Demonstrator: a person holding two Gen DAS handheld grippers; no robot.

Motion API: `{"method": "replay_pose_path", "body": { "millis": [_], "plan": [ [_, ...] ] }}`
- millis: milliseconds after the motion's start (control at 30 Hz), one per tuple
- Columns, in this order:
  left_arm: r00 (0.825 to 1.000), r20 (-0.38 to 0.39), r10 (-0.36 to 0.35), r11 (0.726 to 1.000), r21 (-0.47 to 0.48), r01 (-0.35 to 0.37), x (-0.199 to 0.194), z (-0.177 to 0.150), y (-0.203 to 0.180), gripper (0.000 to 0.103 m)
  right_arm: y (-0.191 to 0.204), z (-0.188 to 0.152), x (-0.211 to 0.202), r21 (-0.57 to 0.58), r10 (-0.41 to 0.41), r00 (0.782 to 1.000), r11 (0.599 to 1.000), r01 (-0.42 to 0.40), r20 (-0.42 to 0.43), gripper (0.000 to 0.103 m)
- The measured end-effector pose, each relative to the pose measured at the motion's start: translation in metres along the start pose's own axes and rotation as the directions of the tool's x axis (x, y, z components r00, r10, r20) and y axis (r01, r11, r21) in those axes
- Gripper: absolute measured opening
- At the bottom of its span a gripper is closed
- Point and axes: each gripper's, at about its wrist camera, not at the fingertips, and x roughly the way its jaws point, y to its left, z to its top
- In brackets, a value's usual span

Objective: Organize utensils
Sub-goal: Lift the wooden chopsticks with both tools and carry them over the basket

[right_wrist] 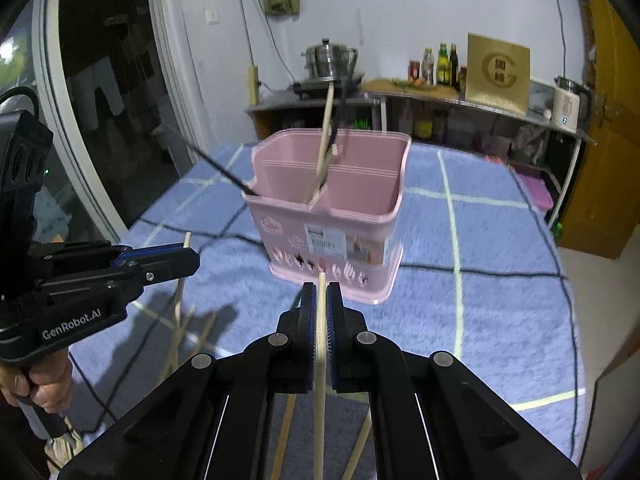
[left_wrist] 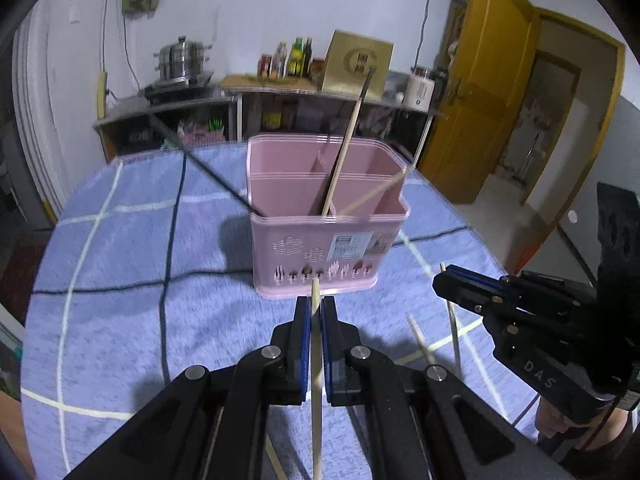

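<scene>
The left gripper [left_wrist: 316, 312] is clamped tight on a pale wooden chopstick [left_wrist: 316, 392] that runs upright between its blue pads, tip just above the fingers. The right gripper [right_wrist: 320, 300] is likewise closed hard on its own light chopstick [right_wrist: 320, 380], held the same way. In the left wrist view the right gripper appears at 3 o'clock, with a stick passing through its closed fingers; in the right wrist view the left one shows at 9 o'clock, a hand [right_wrist: 38, 380] wrapped around its handle.

Straight ahead at 12 o'clock of both grippers stands the pink utensil caddy [left_wrist: 320, 232] on a blue checked tablecloth [left_wrist: 120, 280]. Its inside is split into compartments. A long wooden chopstick with a dark end [left_wrist: 346, 140] leans out of it, another pale chopstick [left_wrist: 376, 194] lies slanted toward the right rim, and a black chopstick [left_wrist: 216, 176] juts out over the left rim toward 10 o'clock. Nothing stands between the grippers and the caddy.

Loose pale chopsticks [left_wrist: 420, 340] lie crossed on the cloth, near the right gripper at 4 o'clock.

Behind the table, a steel shelf [left_wrist: 280, 90] carries a stacked steamer pot [left_wrist: 184, 60], sauce bottles [left_wrist: 292, 58], a gold box [left_wrist: 356, 66] and a white electric kettle [left_wrist: 420, 86]. A yellow door [left_wrist: 480, 100] stands open at 2 o'clock.
</scene>
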Motion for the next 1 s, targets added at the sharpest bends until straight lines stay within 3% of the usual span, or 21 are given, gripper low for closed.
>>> {"method": "replay_pose_path", "body": {
  "millis": [333, 1000],
  "plan": [
    [0.997, 0.081, -0.021, 1.0, 0.016, 0.02, -0.036, 0.016, -0.009, 0.005, 0.007, 0.014, -0.033, -0.006, 0.003, 0.995, 1.0, -0.002, 0.099, 0.005],
    [0.992, 0.117, -0.044, 0.999, 0.034, 0.04, -0.06, 0.017, -0.011, 0.005, 0.008, 0.018, -0.051, -0.011, 0.012, 0.989, 1.0, -0.011, 0.149, 0.005]
  ]
}}
